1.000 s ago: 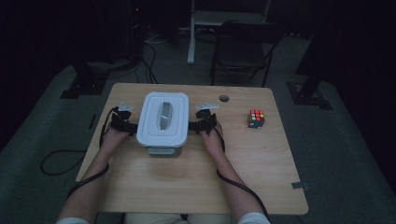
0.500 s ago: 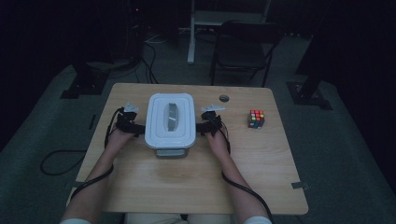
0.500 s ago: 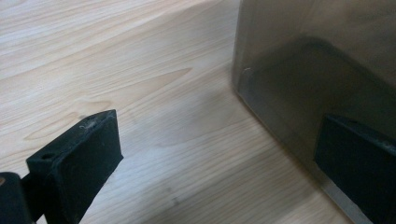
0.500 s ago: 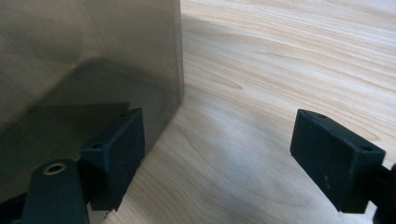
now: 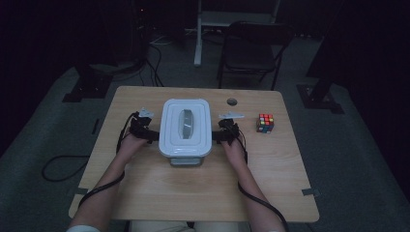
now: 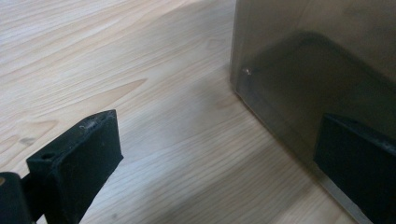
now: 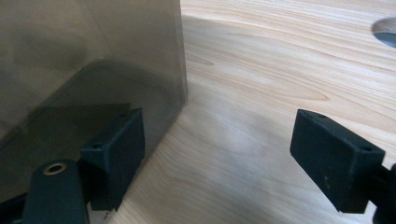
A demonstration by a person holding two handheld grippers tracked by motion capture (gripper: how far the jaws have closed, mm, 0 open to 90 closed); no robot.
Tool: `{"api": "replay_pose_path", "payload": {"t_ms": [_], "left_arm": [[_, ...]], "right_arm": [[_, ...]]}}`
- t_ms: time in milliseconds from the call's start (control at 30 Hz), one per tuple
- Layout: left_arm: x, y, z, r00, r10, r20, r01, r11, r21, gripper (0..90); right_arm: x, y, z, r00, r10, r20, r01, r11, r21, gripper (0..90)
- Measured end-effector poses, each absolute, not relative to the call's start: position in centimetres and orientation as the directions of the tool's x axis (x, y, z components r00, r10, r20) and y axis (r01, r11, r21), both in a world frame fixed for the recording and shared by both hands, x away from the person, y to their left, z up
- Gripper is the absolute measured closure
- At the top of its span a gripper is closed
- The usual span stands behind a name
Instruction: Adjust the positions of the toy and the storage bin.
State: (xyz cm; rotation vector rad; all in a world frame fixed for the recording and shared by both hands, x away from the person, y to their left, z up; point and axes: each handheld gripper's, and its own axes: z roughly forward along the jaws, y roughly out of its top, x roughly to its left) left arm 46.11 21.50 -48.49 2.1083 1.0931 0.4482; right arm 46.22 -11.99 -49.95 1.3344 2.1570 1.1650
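A clear box with a white lid [image 5: 186, 125] stands on the wooden table [image 5: 193, 193], a little back of its middle. My left gripper [image 5: 152, 136] is low against the box's left side and my right gripper [image 5: 217, 135] against its right side. In the left gripper view the gripper [image 6: 217, 126] is open, its right jaw lying along the smoky wall of the box [image 6: 317, 56] and its left jaw over bare wood. In the right gripper view the gripper [image 7: 219, 119] is open too, its left jaw by the box wall [image 7: 84, 46] and nothing between the jaws.
A colour puzzle cube [image 5: 265, 123] sits on the table to the right of my right hand. A round cable hole [image 5: 232, 102] lies behind the box's right corner. A dark chair [image 5: 251, 48] and stand legs are on the floor beyond the table.
The box and both hands with their grippers have shifted to the right across the table, toward the cube. Both grippers stay against the box's sides.
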Motion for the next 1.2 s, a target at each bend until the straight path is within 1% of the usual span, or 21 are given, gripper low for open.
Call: {"api": "replay_pose_path", "payload": {"t_ms": [233, 567, 733, 1067, 1200], "left_arm": [[45.8, 20.2, -48.4, 0.602, 0.799, -0.007, 0.557, -0.413, 0.721, 1.7], [44.9, 18.3, -48.4, 0.634, 0.773, -0.018, 0.546, -0.431, 0.718, 1.7], [44.5, 17.5, -48.5, 0.648, 0.761, -0.032, 0.544, -0.433, 0.719, 1.7], [43.5, 15.8, -48.4, 0.676, 0.736, -0.027, 0.532, -0.462, 0.709, 1.7], [43.1, 15.4, -48.4, 0.686, 0.727, -0.029, 0.527, -0.469, 0.709, 1.7]], "right_arm": [[45.3, -13.4, -50.1, -0.487, 0.863, 0.135, 0.577, 0.201, 0.792, 17.7], [43.7, -15.4, -50.2, -0.470, 0.869, 0.153, 0.585, 0.177, 0.791, 17.8], [43.2, -16.4, -50.2, -0.462, 0.874, 0.152, 0.589, 0.174, 0.789, 17.8], [41.6, -18.0, -49.9, -0.455, 0.878, 0.148, 0.605, 0.182, 0.775, 18.7], [41.0, -18.6, -49.9, -0.450, 0.877, 0.170, 0.620, 0.170, 0.766, 19.4]]}}
